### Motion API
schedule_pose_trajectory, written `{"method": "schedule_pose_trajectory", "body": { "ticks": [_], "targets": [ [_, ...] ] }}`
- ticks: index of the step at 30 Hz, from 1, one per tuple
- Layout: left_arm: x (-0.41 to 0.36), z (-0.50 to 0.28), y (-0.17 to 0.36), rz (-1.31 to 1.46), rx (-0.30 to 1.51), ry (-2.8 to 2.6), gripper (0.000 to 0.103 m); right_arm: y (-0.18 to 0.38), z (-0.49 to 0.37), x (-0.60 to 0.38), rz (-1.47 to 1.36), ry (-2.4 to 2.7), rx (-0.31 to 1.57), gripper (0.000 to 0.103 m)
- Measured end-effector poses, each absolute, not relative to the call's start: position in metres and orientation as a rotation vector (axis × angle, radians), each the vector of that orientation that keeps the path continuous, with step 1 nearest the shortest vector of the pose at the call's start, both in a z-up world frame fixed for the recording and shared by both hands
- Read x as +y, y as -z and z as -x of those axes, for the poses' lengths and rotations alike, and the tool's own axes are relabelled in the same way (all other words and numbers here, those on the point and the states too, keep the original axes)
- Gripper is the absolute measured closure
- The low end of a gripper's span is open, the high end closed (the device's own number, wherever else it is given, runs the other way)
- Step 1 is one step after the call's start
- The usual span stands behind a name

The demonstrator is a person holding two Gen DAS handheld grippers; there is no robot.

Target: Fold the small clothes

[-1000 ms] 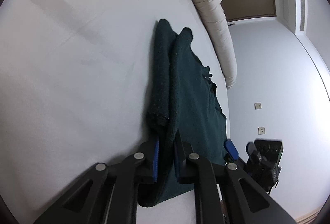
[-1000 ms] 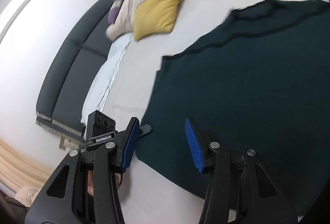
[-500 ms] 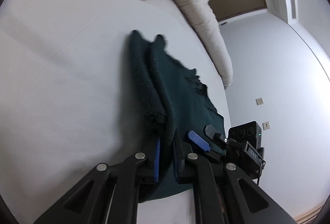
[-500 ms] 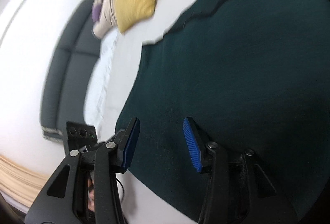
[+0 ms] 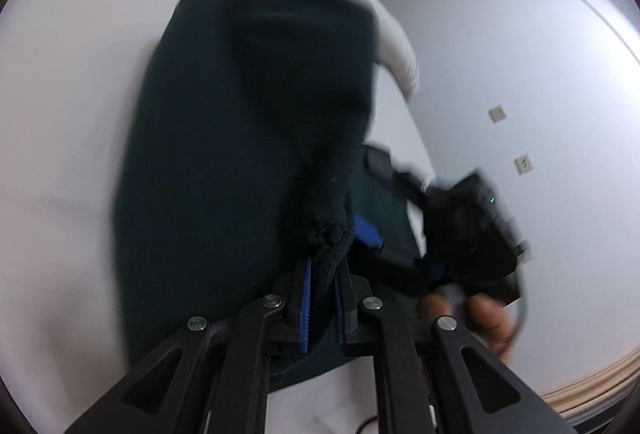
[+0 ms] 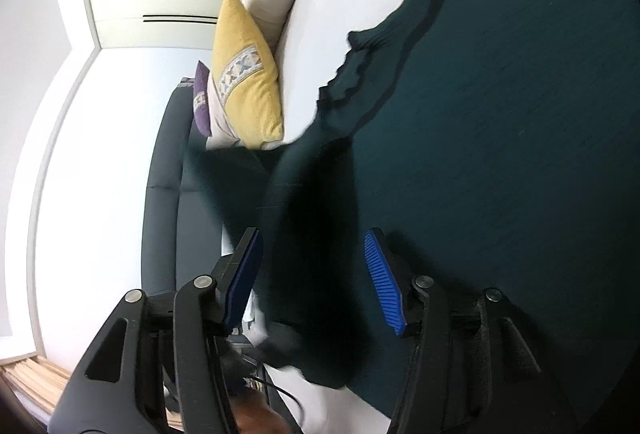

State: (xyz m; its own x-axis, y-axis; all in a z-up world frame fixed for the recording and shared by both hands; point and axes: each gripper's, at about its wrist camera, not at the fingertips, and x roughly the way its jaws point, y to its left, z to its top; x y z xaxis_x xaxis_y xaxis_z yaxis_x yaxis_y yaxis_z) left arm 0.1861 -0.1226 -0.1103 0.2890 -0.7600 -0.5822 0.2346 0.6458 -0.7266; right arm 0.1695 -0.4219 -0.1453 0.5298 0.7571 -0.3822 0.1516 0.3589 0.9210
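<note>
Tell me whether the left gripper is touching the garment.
Touching. In the left wrist view the left gripper has its blue pads shut on a bunched edge of the dark green garment.

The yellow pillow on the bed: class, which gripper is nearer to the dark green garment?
Left. The left gripper is clamped on the garment's edge; the right gripper is open, with fabric between its fingers.

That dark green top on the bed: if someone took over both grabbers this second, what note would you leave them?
Left gripper: shut on a bunched edge of the dark green top, lifted off the white bed.
Right gripper: open, with a hanging fold of the top between its fingers, not pinched.
Done: one edge picked up and being carried over.
Left: lay that edge across the flat part, smooth it, finish folding.
</note>
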Motion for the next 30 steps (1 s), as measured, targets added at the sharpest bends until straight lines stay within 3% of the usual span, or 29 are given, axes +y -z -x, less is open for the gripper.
{"method": "schedule_pose_trajectory", "body": {
  "ticks": [12, 14, 16, 18, 19, 22, 30],
  "targets": [
    [-0.125, -0.164, 0.128, 0.591, 1.051, 0.721, 0.092, 0.143, -0.184, -0.402, -1.05, -0.405, 1.057, 0.045],
    [-0.122, -0.152, 0.131, 0.59, 1.043, 0.728, 0.091, 0.135, -0.189, -0.389, -0.984, -0.406, 1.098, 0.058],
    [-0.121, -0.147, 0.127, 0.576, 1.028, 0.733, 0.083, 0.133, -0.193, -0.375, -0.87, -0.382, 1.153, 0.082],
    [-0.12, -0.15, 0.122, 0.584, 1.023, 0.75, 0.071, 0.133, -0.196, -0.368, -0.837, -0.381, 1.177, 0.089],
    [-0.116, -0.145, 0.119, 0.591, 1.018, 0.766, 0.069, 0.133, -0.197, -0.368, -0.829, -0.377, 1.181, 0.09],
    [-0.103, -0.127, 0.106, 0.555, 0.967, 0.787, 0.052, 0.13, -0.197, -0.372, -0.801, -0.368, 1.189, 0.091],
    [-0.078, -0.128, 0.091, 0.522, 0.911, 0.759, 0.051, 0.109, -0.194, -0.403, -0.691, -0.331, 1.179, 0.092]
  ]
}}
